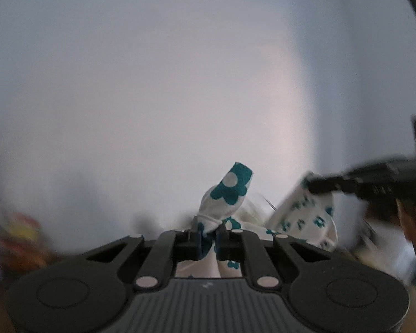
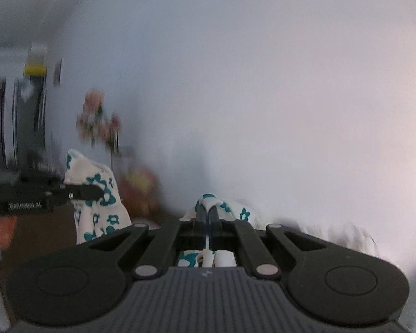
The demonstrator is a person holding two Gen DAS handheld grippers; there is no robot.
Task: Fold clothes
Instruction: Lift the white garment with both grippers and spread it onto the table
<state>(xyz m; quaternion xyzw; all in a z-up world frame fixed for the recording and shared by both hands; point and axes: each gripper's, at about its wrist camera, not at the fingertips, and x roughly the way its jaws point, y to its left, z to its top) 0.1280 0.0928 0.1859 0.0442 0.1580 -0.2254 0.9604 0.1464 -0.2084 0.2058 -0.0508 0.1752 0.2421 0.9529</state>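
A white garment (image 1: 224, 194) with teal flowers is held up in the air in front of a pale wall. My left gripper (image 1: 209, 234) is shut on a bunched edge of it, with a corner poking up past the fingers. My right gripper (image 2: 207, 213) is shut on another edge of the same garment (image 2: 237, 212). In the left wrist view the right gripper (image 1: 316, 184) comes in from the right, pinching the cloth. In the right wrist view the left gripper (image 2: 97, 191) comes in from the left, with the garment (image 2: 102, 211) hanging below it. Both views are motion-blurred.
A plain pale wall (image 1: 180, 83) fills most of both views. A blurred vase of pink flowers (image 2: 98, 119) and colourful objects (image 2: 138, 186) stand at the left in the right wrist view. A person's hand (image 2: 1, 233) holds the left gripper's handle.
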